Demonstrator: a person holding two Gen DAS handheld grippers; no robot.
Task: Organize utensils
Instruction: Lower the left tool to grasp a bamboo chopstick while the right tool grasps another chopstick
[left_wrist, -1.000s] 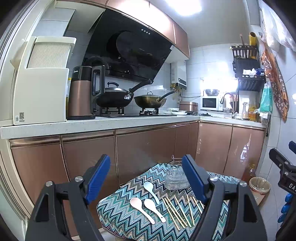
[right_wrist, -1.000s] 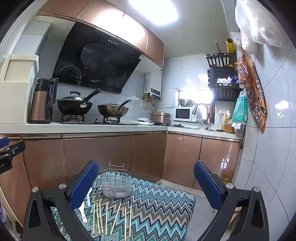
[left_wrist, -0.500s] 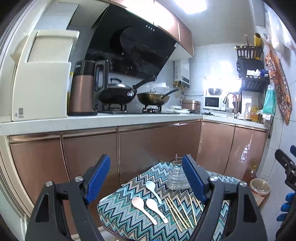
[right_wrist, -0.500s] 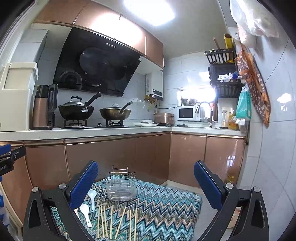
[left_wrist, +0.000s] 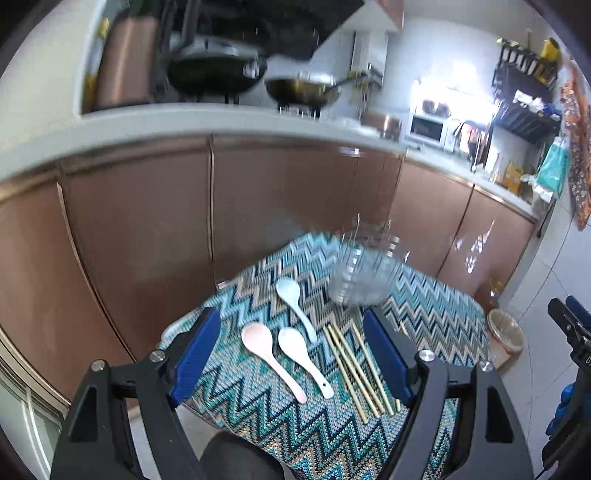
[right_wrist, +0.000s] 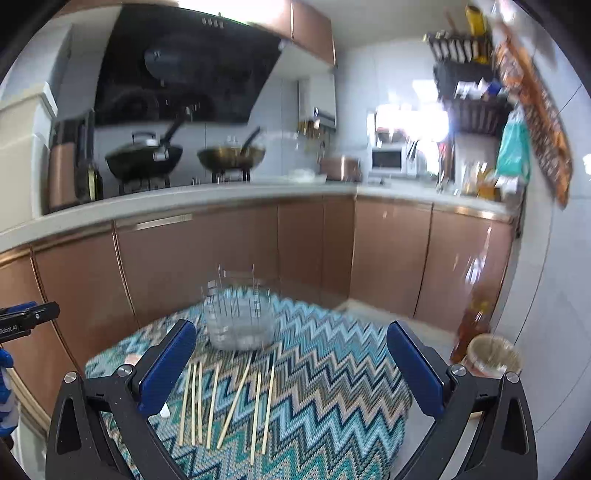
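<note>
Two tongs hang over the desk, and both are wide apart with nothing in them. The left tongs (left_wrist: 291, 356) have blue pads, and between the pads lie three spoons. The pink spoon (left_wrist: 271, 360) is on the left, a white spoon (left_wrist: 304, 360) lies just beside it, and another white spoon (left_wrist: 295, 304) lies a bit farther back. To the right of the spoons are the chopsticks (left_wrist: 356, 373), side by side on the cloth; the right pad hides some of them.

The right tongs (right_wrist: 291, 363) also have blue pads. Between them lie the chopsticks (right_wrist: 229, 402), seven or so, spread out in a loose row with one tilted across. Behind the chopsticks stands a wire basket (right_wrist: 238, 317) with a clear tub in it. It looks blurry in both views. In the left view the basket (left_wrist: 364, 273) sits past the spoons, at the far side of the desk.

A zigzag cloth (right_wrist: 332, 387) in blue and tan covers the desk (left_wrist: 258, 417). Brown cupboards (right_wrist: 221, 258) stand behind it. Two pans (right_wrist: 144, 158) sit on the stove above. A small bin (right_wrist: 493, 354) stands on the floor to the right.
</note>
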